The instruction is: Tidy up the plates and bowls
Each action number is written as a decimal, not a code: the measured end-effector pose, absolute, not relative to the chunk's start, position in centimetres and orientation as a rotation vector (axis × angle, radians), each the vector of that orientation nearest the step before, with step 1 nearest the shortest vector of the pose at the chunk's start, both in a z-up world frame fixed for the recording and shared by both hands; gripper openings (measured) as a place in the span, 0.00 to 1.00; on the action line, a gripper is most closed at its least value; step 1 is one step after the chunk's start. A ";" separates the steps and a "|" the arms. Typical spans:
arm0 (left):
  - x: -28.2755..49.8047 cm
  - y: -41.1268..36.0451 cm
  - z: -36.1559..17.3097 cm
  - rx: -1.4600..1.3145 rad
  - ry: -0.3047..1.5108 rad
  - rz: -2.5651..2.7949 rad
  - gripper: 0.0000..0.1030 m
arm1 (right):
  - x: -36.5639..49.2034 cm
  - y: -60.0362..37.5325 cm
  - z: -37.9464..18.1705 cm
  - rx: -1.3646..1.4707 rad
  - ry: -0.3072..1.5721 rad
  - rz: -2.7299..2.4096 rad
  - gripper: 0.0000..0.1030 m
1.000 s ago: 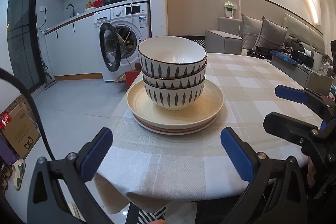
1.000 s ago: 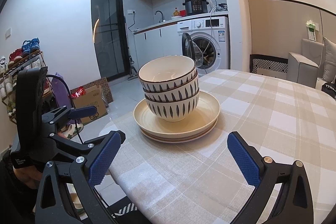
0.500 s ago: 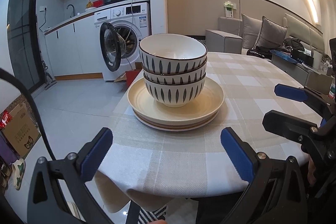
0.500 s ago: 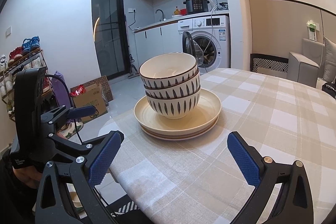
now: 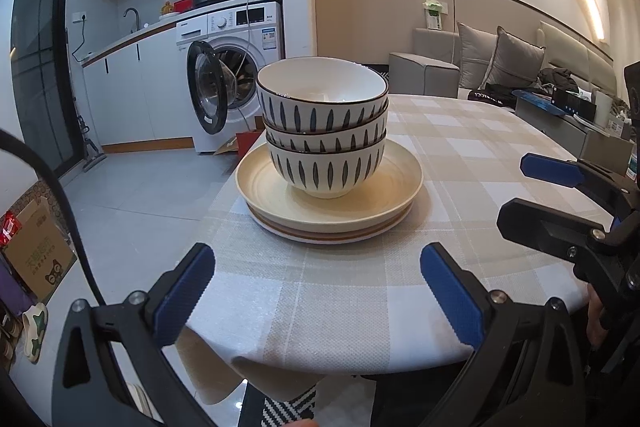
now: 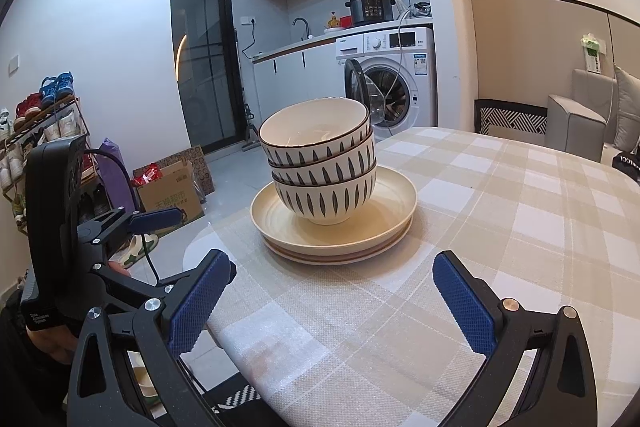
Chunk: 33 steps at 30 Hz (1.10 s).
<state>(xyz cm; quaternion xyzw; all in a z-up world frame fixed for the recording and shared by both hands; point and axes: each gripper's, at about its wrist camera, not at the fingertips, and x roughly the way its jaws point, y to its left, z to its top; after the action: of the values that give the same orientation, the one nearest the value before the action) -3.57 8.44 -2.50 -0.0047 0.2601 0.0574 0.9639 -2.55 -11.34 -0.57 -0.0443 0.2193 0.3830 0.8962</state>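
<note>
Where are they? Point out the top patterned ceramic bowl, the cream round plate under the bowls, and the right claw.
Top white ceramic bowl with dark leaf pattern (image 5: 322, 111): left wrist view, its outer wall.
Cream round plate (image 5: 262, 183): left wrist view, bare left rim.
Right claw (image 6: 334, 301): right wrist view, midway between its blue fingertips.

The two lower dark-leaf-patterned white ceramic bowls (image 5: 326, 171) are hiding their insides under the top one, and the stacked cream plates (image 6: 340, 247) are showing only their rims, so their count is staying unclear. The checked-cloth round bench (image 6: 500, 211) is running off the right wrist view's right edge.
</note>
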 end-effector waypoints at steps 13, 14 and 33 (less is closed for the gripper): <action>-3.5 8.5 -2.5 -0.015 0.525 0.118 1.00 | -2.6 -11.3 -0.6 -0.092 0.453 0.794 1.00; -3.5 8.5 -2.5 -0.016 0.525 0.118 1.00 | -2.6 -11.4 -0.6 -0.091 0.454 0.795 1.00; -3.7 8.6 -2.4 -0.024 0.519 0.110 1.00 | -2.6 -11.4 -0.7 -0.091 0.453 0.797 1.00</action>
<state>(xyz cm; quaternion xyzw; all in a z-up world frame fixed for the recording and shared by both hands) -3.66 8.63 -2.37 -0.0117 0.2565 0.0545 0.9649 -2.64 -11.36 -0.67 -0.0439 0.2188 0.3846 0.8957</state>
